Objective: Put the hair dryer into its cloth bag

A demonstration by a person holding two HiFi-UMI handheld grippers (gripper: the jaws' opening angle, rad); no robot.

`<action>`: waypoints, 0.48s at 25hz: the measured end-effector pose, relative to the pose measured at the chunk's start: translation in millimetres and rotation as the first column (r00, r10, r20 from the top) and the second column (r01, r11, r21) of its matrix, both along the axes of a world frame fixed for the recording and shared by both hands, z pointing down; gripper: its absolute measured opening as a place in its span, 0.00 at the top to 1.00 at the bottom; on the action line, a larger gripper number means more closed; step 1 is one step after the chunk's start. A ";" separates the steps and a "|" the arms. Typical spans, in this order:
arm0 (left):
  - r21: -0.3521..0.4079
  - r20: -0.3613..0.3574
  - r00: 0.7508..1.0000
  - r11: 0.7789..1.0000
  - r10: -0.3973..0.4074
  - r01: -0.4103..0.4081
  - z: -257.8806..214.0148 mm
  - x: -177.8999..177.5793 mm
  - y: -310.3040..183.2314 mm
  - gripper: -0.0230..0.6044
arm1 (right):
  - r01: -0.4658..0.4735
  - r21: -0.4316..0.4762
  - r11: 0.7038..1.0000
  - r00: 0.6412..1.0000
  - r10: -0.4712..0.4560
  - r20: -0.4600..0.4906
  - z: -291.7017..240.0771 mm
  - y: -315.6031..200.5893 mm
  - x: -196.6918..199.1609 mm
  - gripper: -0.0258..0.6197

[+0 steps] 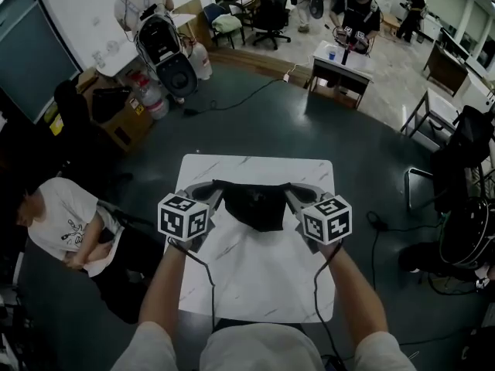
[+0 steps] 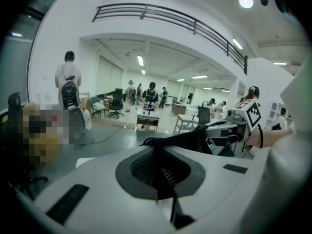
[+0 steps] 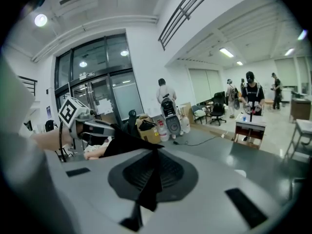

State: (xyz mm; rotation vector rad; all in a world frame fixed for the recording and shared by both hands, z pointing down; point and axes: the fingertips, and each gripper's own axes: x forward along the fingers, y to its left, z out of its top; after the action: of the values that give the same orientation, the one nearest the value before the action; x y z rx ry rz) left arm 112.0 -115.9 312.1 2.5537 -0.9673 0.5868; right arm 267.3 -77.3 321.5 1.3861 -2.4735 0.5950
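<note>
Looking steeply down from overhead, the head camera takes in the white table (image 1: 255, 284), with the left gripper (image 1: 210, 194) and right gripper (image 1: 294, 195) held out over it. Each gripper camera rides close behind its own jaws and faces almost level across the room. Both catch the cloth bag (image 1: 257, 205) stretched past their tips, the opposite gripper beyond it, and what seems the same far desk (image 2: 147, 118).
</note>
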 end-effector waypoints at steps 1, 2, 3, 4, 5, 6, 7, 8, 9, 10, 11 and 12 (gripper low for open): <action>0.014 0.008 1.000 1.000 -0.010 0.010 -3.5 -1.6 -10.1 0.94 | -0.002 0.008 1.000 1.000 0.002 -0.017 -2.3 -9.8 -1.2 0.93; 0.026 0.015 1.000 0.999 -0.022 0.021 -6.4 -6.7 -20.2 0.94 | -0.003 0.016 1.000 0.999 0.004 -0.036 -4.0 -20.1 -5.8 0.93; 0.036 0.019 0.999 0.999 -0.035 0.034 -8.0 -13.8 -29.5 0.94 | -0.004 0.021 1.000 0.999 0.006 -0.054 -4.4 -30.2 -12.6 0.93; 0.041 0.019 0.999 0.998 -0.049 0.048 -7.9 -21.3 -36.8 0.94 | -0.006 0.024 1.000 0.998 0.008 -0.069 -3.1 -38.9 -19.6 0.93; 0.040 0.017 0.998 0.997 -0.062 0.062 -5.7 -27.5 -41.5 0.94 | -0.008 0.022 1.000 0.997 0.010 -0.077 -0.1 -45.2 -25.0 0.93; 0.037 0.016 0.997 0.997 -0.075 0.074 -1.8 -31.6 -43.2 0.94 | -0.010 0.017 1.000 0.997 0.011 -0.081 4.1 -48.7 -28.3 0.93; 0.033 0.017 0.996 0.996 -0.086 0.085 3.3 -33.8 -42.4 0.94 | -0.010 0.011 1.000 0.997 0.011 -0.082 8.7 -49.4 -29.7 0.93; 0.029 0.020 0.995 0.995 -0.094 0.094 8.5 -35.2 -39.7 0.94 | -0.009 0.006 1.000 0.997 0.009 -0.081 13.1 -48.2 -30.2 0.93; 0.026 0.021 0.995 0.995 -0.102 0.101 13.2 -36.7 -36.1 0.94 | -0.006 0.003 1.000 0.997 0.007 -0.079 16.7 -45.9 -30.7 0.93; 0.022 0.021 0.994 0.994 -0.108 0.108 17.1 -39.0 -32.1 0.94 | -0.004 0.001 1.000 0.997 0.004 -0.074 19.3 -43.1 -31.6 0.93; 0.018 0.022 0.993 0.993 -0.114 0.113 20.1 -41.4 -27.8 0.94 | -0.002 -0.002 1.000 0.998 0.002 -0.066 21.1 -40.1 -32.7 0.93; 0.013 0.026 0.993 0.993 -0.117 0.117 22.8 -43.2 -22.7 0.94 | -0.001 -0.007 1.000 0.998 0.000 -0.059 22.6 -36.5 -33.2 0.93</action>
State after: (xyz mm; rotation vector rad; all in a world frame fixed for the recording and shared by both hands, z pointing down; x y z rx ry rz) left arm 68.8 -138.6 334.8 2.4843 -1.1235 0.5853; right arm 234.0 -113.8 344.1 1.3818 -2.4228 0.5536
